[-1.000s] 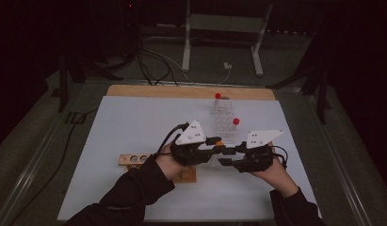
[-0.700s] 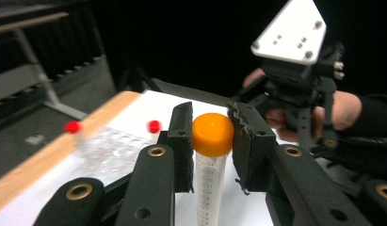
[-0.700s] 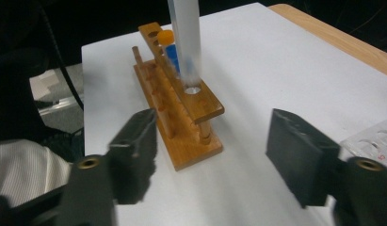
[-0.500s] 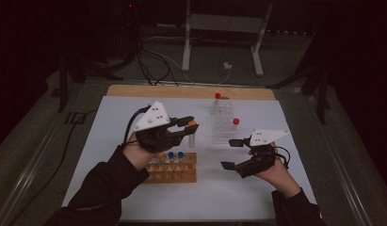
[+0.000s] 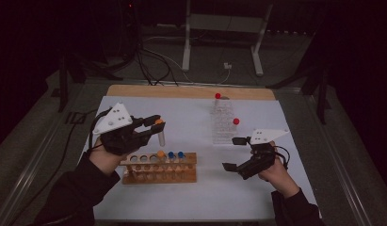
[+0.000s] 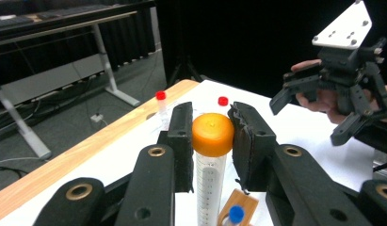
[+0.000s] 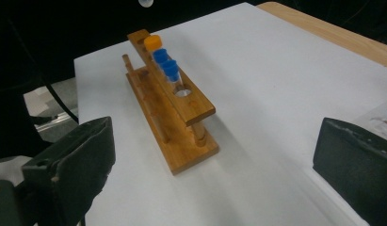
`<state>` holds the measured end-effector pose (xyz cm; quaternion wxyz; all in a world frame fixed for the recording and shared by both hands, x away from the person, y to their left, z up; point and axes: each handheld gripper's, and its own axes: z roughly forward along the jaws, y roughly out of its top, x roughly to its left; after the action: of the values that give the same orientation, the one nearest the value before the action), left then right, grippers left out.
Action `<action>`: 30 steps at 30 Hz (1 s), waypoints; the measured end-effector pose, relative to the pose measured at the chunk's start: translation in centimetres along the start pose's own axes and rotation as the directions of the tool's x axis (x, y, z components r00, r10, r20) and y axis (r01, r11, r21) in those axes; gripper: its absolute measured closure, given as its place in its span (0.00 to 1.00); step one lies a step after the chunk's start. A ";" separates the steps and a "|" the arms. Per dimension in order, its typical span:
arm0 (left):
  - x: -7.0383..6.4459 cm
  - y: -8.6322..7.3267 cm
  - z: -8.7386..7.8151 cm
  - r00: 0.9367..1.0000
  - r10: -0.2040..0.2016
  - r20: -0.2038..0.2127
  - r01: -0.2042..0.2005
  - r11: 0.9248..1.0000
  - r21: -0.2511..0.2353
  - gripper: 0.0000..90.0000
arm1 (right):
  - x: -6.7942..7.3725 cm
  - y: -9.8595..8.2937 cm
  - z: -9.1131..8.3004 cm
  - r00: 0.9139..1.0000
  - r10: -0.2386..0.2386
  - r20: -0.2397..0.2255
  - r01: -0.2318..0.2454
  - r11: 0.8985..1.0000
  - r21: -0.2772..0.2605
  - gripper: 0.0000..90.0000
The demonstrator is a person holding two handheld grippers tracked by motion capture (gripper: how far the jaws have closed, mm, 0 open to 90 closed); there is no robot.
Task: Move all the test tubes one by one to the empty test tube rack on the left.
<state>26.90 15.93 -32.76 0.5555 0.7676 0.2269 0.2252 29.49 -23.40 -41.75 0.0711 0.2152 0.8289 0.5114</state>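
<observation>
While the high view looks down on the white table (image 5: 191, 202), the left gripper (image 5: 156, 126) is raised over the table's left half with its jaws closed on the orange cap of a clear test tube (image 5: 161, 135), which hangs upright below them. Just below and toward the person from those jaws stands a wooden tube rack (image 5: 159, 168) holding one orange-capped tube (image 5: 161, 154) and two blue-capped tubes (image 5: 175, 155) in neighbouring holes, with empty holes to their left. The right gripper (image 5: 232, 153) sits well apart at the table's right, its jaws spread wide with nothing between them. Just beyond its upper jaw is a clear plastic rack (image 5: 223, 123) carrying two red-capped tubes (image 5: 236, 121).

Along the left gripper view, the two black jaws press on either side of the orange cap, and the graduated test tube (image 6: 210, 188) drops straight down between them. Below the jaws a blue cap (image 6: 236, 214) and a corner of the wooden tube rack (image 6: 245, 200) show. Beyond the jaw tips stand the two red-capped tubes (image 6: 161, 96), and off to the right the right gripper (image 6: 309, 110) is held in a hand (image 6: 320, 99), wide open.

Along the right gripper view, the jaws stand far apart at the frame's lower corners, empty. Between and beyond them the wooden tube rack (image 7: 174, 117) lies on the white table (image 7: 276, 94), with the orange-capped tube (image 7: 152, 42) farthest, the two blue-capped tubes (image 7: 165, 63) next, and an empty hole nearest the jaws.
</observation>
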 end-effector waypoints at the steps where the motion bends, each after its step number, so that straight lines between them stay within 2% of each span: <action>1: 0.2 -0.2 -0.3 1.000 -0.006 -0.006 0.006 1.000 0.001 0.80 | 0.0 0.0 0.0 1.000 -0.004 -0.003 0.004 1.000 -0.001 0.00; 6: 1.0 -1.7 -1.3 0.999 -0.027 -0.024 0.026 1.000 -0.005 0.80 | 0.1 0.0 0.1 1.000 -0.011 -0.001 0.011 1.000 0.004 0.00; 11: 1.4 -3.4 -1.5 0.998 -0.045 -0.034 0.046 0.999 0.003 0.80 | 0.1 0.0 -0.1 1.000 -0.018 0.001 0.018 1.000 0.003 0.00; 14: 1.6 -4.5 -1.3 0.998 -0.062 -0.032 0.062 0.998 0.011 0.80 | 0.1 0.0 -0.1 1.000 -0.021 0.001 0.021 1.000 0.000 0.00; 19: 1.8 -6.3 -0.8 0.998 -0.058 -0.022 0.058 0.998 0.017 0.80 | 0.1 -0.1 -0.2 1.000 -0.025 0.002 0.025 1.000 0.002 0.00; 22: 1.9 -7.4 -0.4 0.997 -0.075 -0.011 0.076 0.997 0.024 0.80 | 0.1 -0.1 -0.2 1.000 -0.025 0.001 0.025 1.000 0.003 0.00; 30: 1.8 -9.6 0.7 0.995 -0.100 0.003 0.099 0.993 0.066 0.80 | 0.1 -0.1 -0.1 1.000 -0.026 -0.004 0.026 1.000 0.006 0.00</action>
<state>27.84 19.22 -41.99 0.5412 0.7740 0.2703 0.1871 29.31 -23.52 -41.80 0.0752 0.2037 0.8334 0.5082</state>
